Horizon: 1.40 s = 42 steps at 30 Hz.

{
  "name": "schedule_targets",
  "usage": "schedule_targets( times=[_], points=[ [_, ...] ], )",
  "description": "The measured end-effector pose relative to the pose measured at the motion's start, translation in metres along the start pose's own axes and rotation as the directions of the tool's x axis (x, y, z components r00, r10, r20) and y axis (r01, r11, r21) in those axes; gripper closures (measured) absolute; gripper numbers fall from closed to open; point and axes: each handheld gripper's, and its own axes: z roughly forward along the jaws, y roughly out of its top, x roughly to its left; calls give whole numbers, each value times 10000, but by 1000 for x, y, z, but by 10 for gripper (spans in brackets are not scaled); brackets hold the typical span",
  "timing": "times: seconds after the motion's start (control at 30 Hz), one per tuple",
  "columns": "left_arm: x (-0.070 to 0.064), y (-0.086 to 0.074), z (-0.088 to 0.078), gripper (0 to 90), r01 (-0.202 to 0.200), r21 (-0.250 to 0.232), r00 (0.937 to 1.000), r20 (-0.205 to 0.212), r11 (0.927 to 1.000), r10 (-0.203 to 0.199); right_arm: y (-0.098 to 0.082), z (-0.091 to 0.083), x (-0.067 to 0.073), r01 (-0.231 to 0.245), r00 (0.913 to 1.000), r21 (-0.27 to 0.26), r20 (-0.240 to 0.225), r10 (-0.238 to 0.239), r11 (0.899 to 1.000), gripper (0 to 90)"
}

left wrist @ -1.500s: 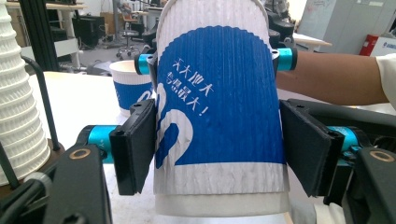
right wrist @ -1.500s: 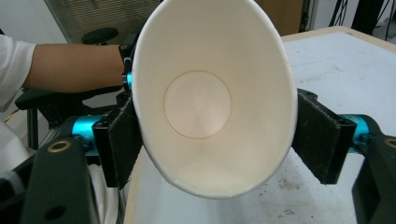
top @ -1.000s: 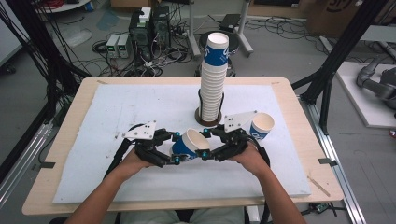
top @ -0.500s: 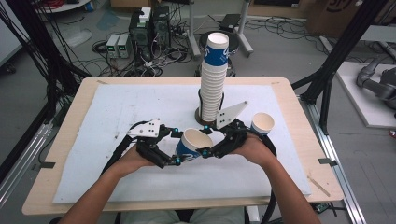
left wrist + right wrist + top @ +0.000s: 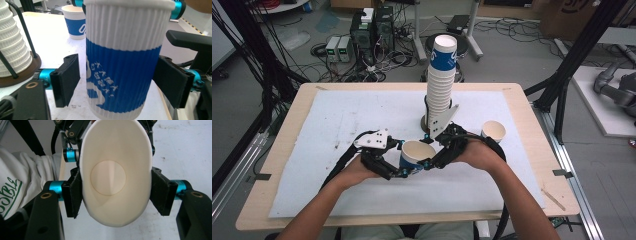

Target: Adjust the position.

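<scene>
Behind your hands a tall stack [image 5: 442,80] of nested paper cups stands on a round dark base near the middle of the desk [image 5: 287,135], with a thin black upright rod beside it in the left gripper view; the stack rises just beyond your right gripper [image 5: 430,161], close to its grey plate. A loose cup [image 5: 493,131] stands upright on the white mat to the right of that hand, apart from it. Past the desk, the floor holds boxes of electronics and cables. The cup [image 5: 414,156] you are working with sits between your two grippers at the front centre of the desk, mouth up and tilted. It is ribbed white paper with a broad blue band and white lettering, cream inside. Your right gripper's fingers [image 5: 72,195] are clamped on both sides of it, squeezing the rim into an oval. Your left gripper [image 5: 399,161] has just been closing; its fingers [image 5: 65,80] are partly apart around the cup's lower half, the far pad against the wall, the near pad showing a small gap. You have two grippers, one stack, one held cup and one loose cup.
</scene>
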Motion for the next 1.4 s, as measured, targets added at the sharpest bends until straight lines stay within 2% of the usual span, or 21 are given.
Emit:
schedule_targets(
  times=[0.17, 0.3, 0.4, 0.47, 0.63, 0.8, 0.93, 1.07, 1.1, 1.2, 1.27, 1.3, 1.4],
  points=[
    [0, 0, 0, 305, -111, 115, 9997, 226, 9999, 108, 1, 3, 0, 36, 10000, 187, -19, -36, 9998, 356],
    [0, -1, 1, 324, -147, 135, 9994, 307, 9998, 143, 1, 4, 0, 47, 10000, 234, -81, -45, 9997, 359],
    [0, -1, 0, 332, -219, 51, 9992, 331, 9997, 218, 1, 3, 1, 78, 9999, 183, -86, -76, 9998, 360],
    [0, -2, -1, 331, -103, -207, 9996, 273, 9997, 108, 1, 3, 0, 50, 10000, 107, -56, -50, 9999, 333],
    [1, -2, -8, 320, 89, -732, 9999, 65, 9973, -85, -4, 0, -2, -446, 9989, -903, 71, 455, 9949, 237],
    [3, -6, -17, 312, 257, -1015, 9988, -390, 9945, -298, -17, -7, -2, -1005, 9940, -1742, 247, 1064, 9796, 204],
    [5, -9, -24, 310, 300, -1236, 9970, -676, 9919, -386, -31, -13, -1, -1372, 9866, -2610, 501, 1553, 9555, 202],
    [5, -11, -30, 310, 216, -1436, 9939, -1042, 9894, -368, -45, -17, 0, -1569, 9784, -3209, 786, 1914, 9340, 202],
    [5, -11, -32, 310, 172, -1491, 9928, -1151, 9887, -346, -49, -18, 1, -1685, 9741, -3382, 866, 2089, 9259, 202],
    [5, -12, -37, 310, 30, -1662, 9887, -1471, 9861, -278, -60, -20, 4, -1661, 9668, -3655, 1224, 2242, 9159, 202],
    [5, -12, -42, 311, -2, -1802, 9842, -1742, 9836, -317, -67, -22, 6, -1672, 9601, -3910, 1440, 2396, 9051, 202],
    [6, -12, -44, 310, -61, -1835, 9817, -1879, 9830, -290, -71, -23, 7, -1744, 9542, -4040, 1560, 2555, 8980, 200],
    [6, -14, -52, 308, -65, -2048, 9728, -2279, 9788, -412, -84, -26, 11, -1795, 9391, -4291, 1934, 2842, 8853, 189]
  ],
)
